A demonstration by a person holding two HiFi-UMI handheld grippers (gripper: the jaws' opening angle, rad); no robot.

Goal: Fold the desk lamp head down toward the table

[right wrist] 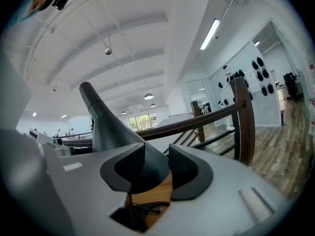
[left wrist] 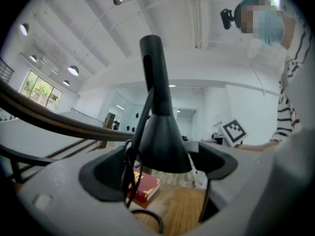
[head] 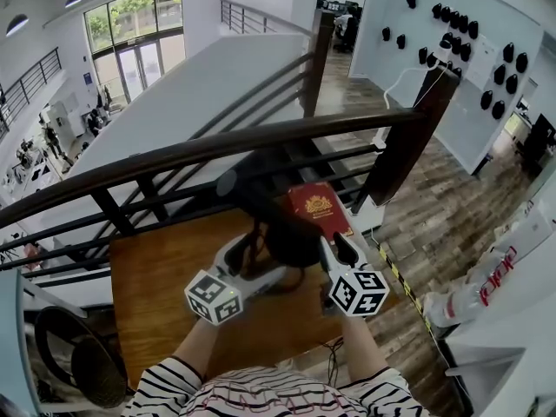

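Observation:
A black desk lamp stands on the wooden table point(head: 156, 294). Its cone-shaped head point(head: 291, 237) sits between my two grippers, with the neck point(left wrist: 151, 63) rising behind it. My left gripper point(head: 252, 254) is at the head's left. In the left gripper view the lamp head point(left wrist: 162, 141) hangs inside the wide-open left gripper point(left wrist: 160, 173), and neither pad touches it. My right gripper point(head: 337, 248) comes in from the right. In the right gripper view the lamp head point(right wrist: 110, 132) fills the gap of the right gripper point(right wrist: 157, 168), both pads lying against its flared sides.
A red book point(head: 320, 207) lies on the table just behind the lamp, and the same book point(left wrist: 145, 187) shows under the shade. A black cord point(left wrist: 147, 220) loops on the wood. A dark railing point(head: 217, 150) runs along the table's far edge. A chair point(head: 74, 354) stands at lower left.

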